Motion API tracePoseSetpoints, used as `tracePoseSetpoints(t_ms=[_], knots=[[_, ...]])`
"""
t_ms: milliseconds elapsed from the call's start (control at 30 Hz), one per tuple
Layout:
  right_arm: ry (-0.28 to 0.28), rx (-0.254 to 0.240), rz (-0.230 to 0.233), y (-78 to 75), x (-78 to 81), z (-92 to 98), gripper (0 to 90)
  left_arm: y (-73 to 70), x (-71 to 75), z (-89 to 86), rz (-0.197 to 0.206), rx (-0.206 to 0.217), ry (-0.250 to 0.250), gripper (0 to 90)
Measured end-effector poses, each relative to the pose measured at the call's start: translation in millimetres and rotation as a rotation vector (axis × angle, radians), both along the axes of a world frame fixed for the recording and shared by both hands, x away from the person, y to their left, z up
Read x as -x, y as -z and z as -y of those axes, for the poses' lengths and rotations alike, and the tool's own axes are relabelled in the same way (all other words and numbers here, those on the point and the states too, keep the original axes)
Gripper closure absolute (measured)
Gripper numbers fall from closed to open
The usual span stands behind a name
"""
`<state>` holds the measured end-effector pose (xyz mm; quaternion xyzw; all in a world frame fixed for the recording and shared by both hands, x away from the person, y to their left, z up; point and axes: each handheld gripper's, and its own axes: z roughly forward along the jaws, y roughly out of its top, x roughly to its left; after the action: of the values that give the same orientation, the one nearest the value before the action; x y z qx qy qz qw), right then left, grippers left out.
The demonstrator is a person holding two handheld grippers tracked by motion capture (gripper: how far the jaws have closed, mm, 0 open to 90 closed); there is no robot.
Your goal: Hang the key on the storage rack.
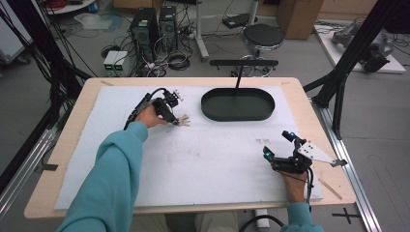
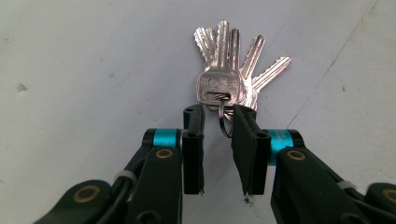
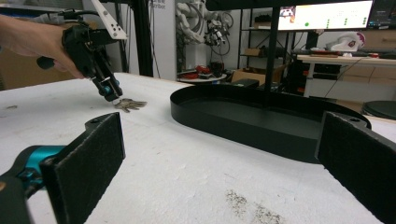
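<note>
A bunch of silver keys [image 1: 183,120] lies fanned out on the white mat [image 1: 193,164], left of the black oval tray [image 1: 237,118]. My left gripper [image 1: 173,121] points down at them. In the left gripper view the keys [image 2: 229,70] lie just past the jaws, and the key ring sits inside the narrow gap of my left gripper [image 2: 218,112]; a slit of mat still shows beside the ring. My right gripper [image 1: 278,144] rests on the mat at the near right, jaws wide apart and nothing between them. The right gripper view has the keys [image 3: 130,104], the left gripper [image 3: 112,95] and the tray [image 3: 243,135].
A black T-shaped stand [image 1: 239,67] rises behind the tray. A thin wooden stick [image 1: 331,188] lies on the bare table by the right edge. Dark specks mark the mat [image 3: 243,200] in front of my right gripper. Computers, cables and a stool stand beyond the table.
</note>
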<state>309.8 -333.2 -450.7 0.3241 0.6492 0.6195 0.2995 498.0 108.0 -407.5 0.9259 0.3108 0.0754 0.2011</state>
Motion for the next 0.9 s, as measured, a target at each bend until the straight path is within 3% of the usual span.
tracePoseSetpoints(t_ms=[167,600,900], knots=[[0.002,-0.003,-0.003,0.0,0.1,-0.1,0.6,0.1,-0.5,-0.1,-0.015,0.012,-0.012,81.5],[0.001,-0.003,-0.002,0.0,0.1,-0.1,0.6,-0.1,-0.4,0.8,-0.035,0.03,-0.021,86.2],[0.002,-0.002,-0.001,0.0,0.1,-0.1,0.6,0.0,1.3,3.8,-0.03,0.015,-0.024,88.0]])
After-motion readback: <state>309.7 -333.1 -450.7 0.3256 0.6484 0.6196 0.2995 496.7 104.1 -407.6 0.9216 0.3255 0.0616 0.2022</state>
